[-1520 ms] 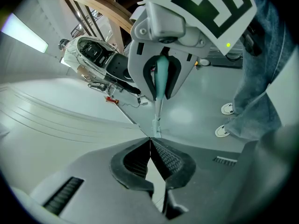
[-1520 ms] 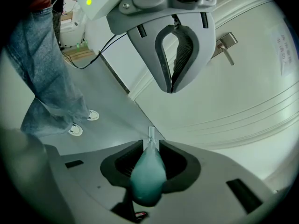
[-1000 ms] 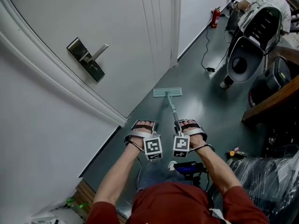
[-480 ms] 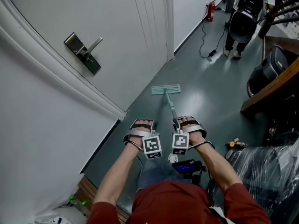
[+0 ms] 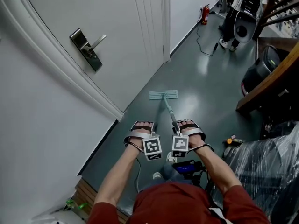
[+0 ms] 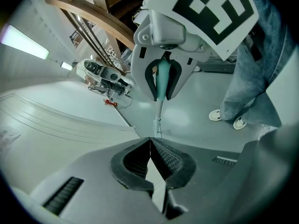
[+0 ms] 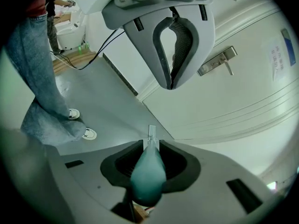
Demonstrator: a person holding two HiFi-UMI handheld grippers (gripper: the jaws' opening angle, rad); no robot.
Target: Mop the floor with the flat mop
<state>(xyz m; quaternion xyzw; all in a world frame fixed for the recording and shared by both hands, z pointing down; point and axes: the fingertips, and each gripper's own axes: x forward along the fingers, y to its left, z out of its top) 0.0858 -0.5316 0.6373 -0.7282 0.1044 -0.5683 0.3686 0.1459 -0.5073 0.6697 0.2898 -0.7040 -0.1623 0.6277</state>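
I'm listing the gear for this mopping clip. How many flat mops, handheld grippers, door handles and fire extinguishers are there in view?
flat mop: 1
grippers: 2, the left gripper and the right gripper
door handle: 1
fire extinguisher: 1
Total: 5

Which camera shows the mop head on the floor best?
The head view: the whole mop head lies on the floor by the door. Both gripper views show only a small, foreshortened strip of it, beyond the handle.
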